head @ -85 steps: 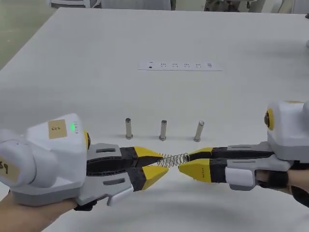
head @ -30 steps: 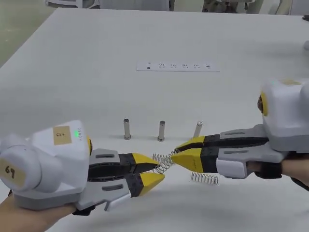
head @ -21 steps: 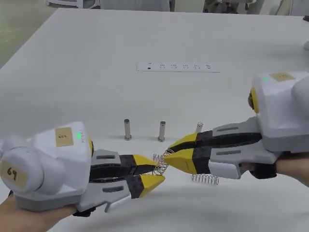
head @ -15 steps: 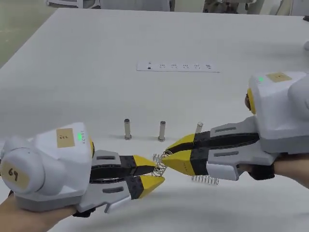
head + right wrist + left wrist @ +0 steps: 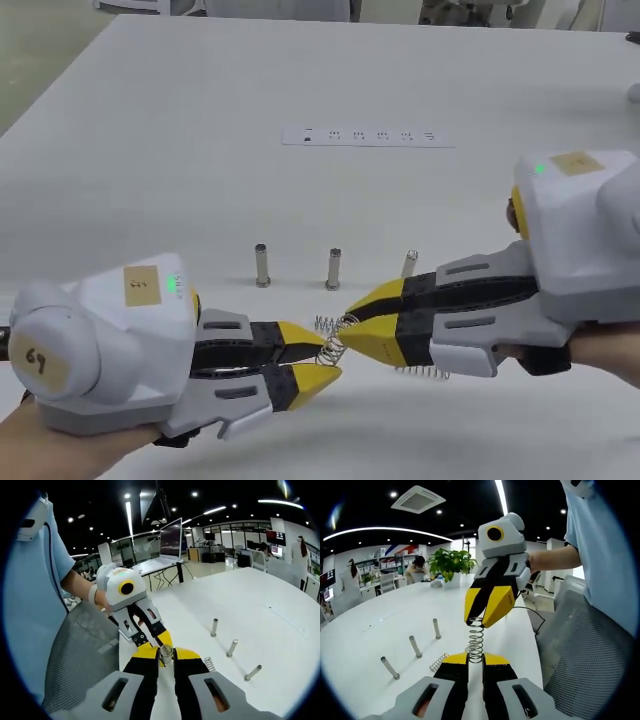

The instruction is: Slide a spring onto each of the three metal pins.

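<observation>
A short spring (image 5: pixel 328 336) hangs above the table between both grippers. My left gripper (image 5: pixel 330 354) comes in from the lower left and is shut on the spring's near end (image 5: pixel 475 652). My right gripper (image 5: pixel 344 326) reaches in from the right, tilted down, and is shut on the other end (image 5: pixel 166 653); from the left gripper view its yellow tips (image 5: pixel 483 622) pinch the spring's top. Three bare metal pins (image 5: pixel 261 265) (image 5: pixel 333 270) (image 5: pixel 409 263) stand in a row just behind. A second spring (image 5: pixel 420 372) lies on the table under the right gripper.
A white power strip (image 5: pixel 358 137) lies farther back on the white table (image 5: pixel 200 150). A mesh chair (image 5: pixel 590 670) stands at the table's near side. A potted plant (image 5: pixel 451 562) and seated people are at the far end.
The right gripper has risen and moved left toward the left gripper, so the held spring went from stretched level to short and tilted. The second spring on the table came into sight.
</observation>
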Demonstrator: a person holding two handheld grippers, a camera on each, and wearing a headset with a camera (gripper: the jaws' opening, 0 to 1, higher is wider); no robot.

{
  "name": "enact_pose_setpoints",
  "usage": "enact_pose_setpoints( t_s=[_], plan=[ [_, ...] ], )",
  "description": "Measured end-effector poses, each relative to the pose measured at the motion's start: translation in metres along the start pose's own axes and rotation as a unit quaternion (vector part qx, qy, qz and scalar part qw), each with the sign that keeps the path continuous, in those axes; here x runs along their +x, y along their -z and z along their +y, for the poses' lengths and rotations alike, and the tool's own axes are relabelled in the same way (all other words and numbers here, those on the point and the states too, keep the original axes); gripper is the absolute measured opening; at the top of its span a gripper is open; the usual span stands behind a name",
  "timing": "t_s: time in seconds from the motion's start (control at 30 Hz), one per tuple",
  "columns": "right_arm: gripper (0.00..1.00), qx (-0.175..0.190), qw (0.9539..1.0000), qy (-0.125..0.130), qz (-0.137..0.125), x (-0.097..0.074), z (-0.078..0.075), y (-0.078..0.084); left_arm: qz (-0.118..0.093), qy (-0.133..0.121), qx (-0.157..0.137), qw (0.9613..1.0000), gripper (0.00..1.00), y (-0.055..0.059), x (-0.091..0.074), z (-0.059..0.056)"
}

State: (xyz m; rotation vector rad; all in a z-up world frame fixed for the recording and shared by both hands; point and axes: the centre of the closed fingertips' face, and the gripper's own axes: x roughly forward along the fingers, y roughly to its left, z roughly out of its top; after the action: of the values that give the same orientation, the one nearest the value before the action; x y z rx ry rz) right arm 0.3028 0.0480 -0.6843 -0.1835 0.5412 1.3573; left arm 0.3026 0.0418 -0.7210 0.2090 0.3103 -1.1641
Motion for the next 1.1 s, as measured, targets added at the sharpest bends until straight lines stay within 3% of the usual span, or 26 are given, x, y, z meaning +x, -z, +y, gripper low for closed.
enact_pose_setpoints(
  t_s=[0.23, 0.47, 0.5, 0.77, 1.1],
  plan=[
    [0.17, -0.02, 0.9997, -0.001, 0.015, -0.001, 0.003, 0.002, 0.004, 0.005, 0.0, 1.0, 0.02, 0.002, 0.0, -0.001],
    [0.2, -0.09, 0.9931, -0.016, 0.074, -0.006, 0.003, 0.009, 0.023, 0.02, 0.021, 0.9993, 0.02, 0.007, 0.001, -0.005],
    [0.2, -0.111, 0.9891, -0.022, 0.094, -0.007, 0.004, 0.011, 0.026, 0.023, 0.023, 0.9992, 0.02, 0.008, 0.001, -0.005],
    [0.18, -0.183, 0.9686, -0.052, 0.161, -0.003, 0.011, 0.023, 0.052, 0.041, 0.047, 0.9967, 0.02, 0.016, 0.004, -0.01],
    [0.16, -0.212, 0.9549, -0.073, 0.194, 0.007, 0.015, 0.036, 0.069, 0.056, 0.062, 0.9941, 0.02, 0.02, 0.006, -0.016]
  ],
)
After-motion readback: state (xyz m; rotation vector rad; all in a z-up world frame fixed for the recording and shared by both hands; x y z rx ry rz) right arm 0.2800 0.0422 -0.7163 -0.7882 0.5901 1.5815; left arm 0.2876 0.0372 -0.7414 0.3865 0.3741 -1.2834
